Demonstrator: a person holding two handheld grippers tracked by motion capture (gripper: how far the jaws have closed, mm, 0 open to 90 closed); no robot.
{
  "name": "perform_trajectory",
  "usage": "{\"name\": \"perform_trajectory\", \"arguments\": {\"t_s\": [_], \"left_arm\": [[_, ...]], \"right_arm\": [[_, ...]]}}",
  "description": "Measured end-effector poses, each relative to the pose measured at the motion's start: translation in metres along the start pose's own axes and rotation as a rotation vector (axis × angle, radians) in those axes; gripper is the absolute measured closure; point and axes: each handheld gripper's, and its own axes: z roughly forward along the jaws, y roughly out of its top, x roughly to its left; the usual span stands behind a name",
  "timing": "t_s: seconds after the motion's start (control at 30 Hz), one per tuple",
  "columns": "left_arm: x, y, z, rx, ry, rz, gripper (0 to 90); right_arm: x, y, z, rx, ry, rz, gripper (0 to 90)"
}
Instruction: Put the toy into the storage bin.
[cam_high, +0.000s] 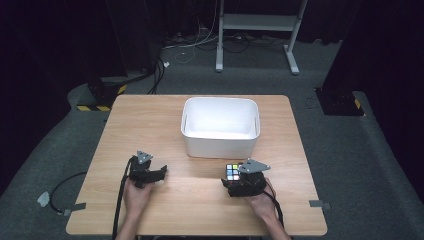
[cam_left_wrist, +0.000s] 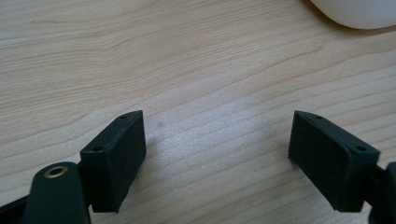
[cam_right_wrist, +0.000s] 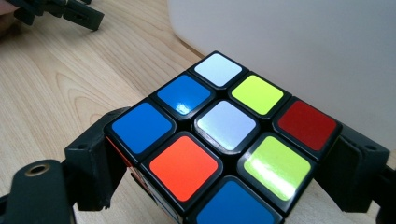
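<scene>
R tongs (cam_right_wrist: 224, 186) clamped on puzzle cube (cam_right_wrist: 219, 140), beside white bin (cam_high: 220, 142); L tongs (cam_left_wrist: 217, 158) spread wide, nothing between, over bare desk (cam_left_wrist: 140, 56).

Overhead light is brightening the surface (cam_high: 165, 115) while everything around it is sinking into darkness; glare is flashing off the cube (cam_right_wrist: 224, 140), its near corner blurring.

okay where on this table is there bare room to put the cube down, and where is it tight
Free: the wood between the left gripper and the right gripper, the strips left and right of the bin, and inside the bin, which looks empty. Tight: the cube, between the right jaws, sits close against the bin's front wall.
</scene>
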Motion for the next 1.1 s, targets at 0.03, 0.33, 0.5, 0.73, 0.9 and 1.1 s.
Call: {"name": "perform_trajectory", "arguments": {"t_s": [0.03,0.33,0.5,0.73,0.9,1.1], "left_arm": [[0.0,0.0,0.0,0.0,0.0,0.0,19.0],[0.0,0.0,0.0,0.0,0.0,0.0,19.1],[0.0,0.0,0.0,0.0,0.0,0.0,19.1],[0.0,0.0,0.0,0.0,0.0,-0.001,19.1],[0.0,0.0,0.0,0.0,0.0,0.0,19.1],[0.0,0.0,0.0,0.0,0.0,0.0,19.1]], "right_arm": [[0.0,0.001,-0.001,0.0,-0.001,-0.001,13.8],[0.001,0.009,-0.009,-0.012,0.002,-0.02,13.8],[0.002,0.014,-0.014,-0.018,-0.001,-0.038,13.8],[0.001,0.022,-0.02,-0.028,0.005,-0.047,13.8],[-0.002,0.027,-0.026,-0.032,0.019,-0.043,13.8],[-0.006,0.032,-0.03,-0.036,0.034,-0.037,13.8]]}}
